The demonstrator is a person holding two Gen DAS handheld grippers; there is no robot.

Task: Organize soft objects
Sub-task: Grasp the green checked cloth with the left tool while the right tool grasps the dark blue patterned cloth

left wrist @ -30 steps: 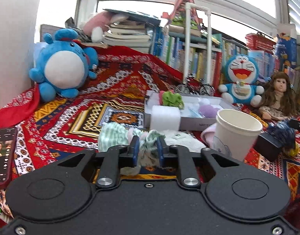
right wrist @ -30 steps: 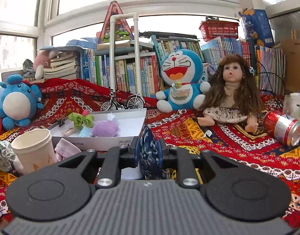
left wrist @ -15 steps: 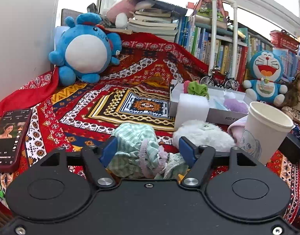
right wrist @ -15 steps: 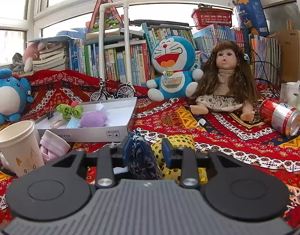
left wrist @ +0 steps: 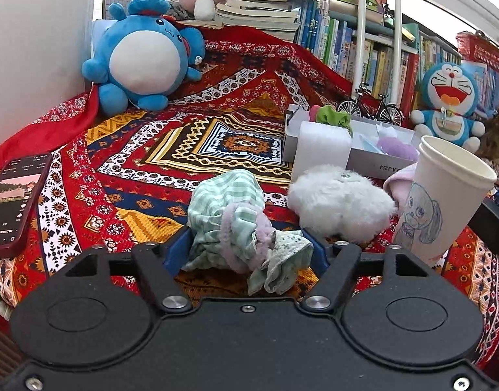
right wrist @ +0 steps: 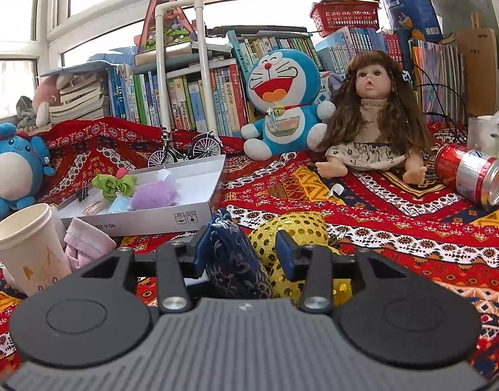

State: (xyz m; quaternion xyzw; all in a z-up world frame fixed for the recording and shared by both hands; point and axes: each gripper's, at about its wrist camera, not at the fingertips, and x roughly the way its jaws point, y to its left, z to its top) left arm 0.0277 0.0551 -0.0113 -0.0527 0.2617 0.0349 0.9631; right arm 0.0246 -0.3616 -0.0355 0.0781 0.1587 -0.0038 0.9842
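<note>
A window bay lined with books backs a surface draped in a red patterned blanket (left wrist: 125, 176); we cannot tell whether a desk or a bed lies beneath it.

Left gripper (left wrist: 249, 247): the jaws have just been opening, then closed in slightly. They now stand apart on either side of the green checked cloth bundle (left wrist: 229, 218), which rests on the blanket between them; we judge it not clamped. A white fluffy toy (left wrist: 340, 202) lies just beside it, near the paper cup (left wrist: 445, 195).

Right gripper (right wrist: 241, 249): the jaws have just been opening. The dark blue embroidered pouch (right wrist: 231, 254) sits between them, against the left finger and clear of the right one, so we read it as released. A yellow sequinned item (right wrist: 295, 228) lies just behind it.

Progress, as we judge it: the white box (right wrist: 171, 218) already holds a green scrunchie (right wrist: 114, 184), a purple fluffy item (right wrist: 154, 192) and a few small pieces. Still outside the box are the cloth bundle, the pouch, the white fluffy toy, the sequinned item and a pink cloth (right wrist: 86, 238). The sorting is therefore partly done.
</note>
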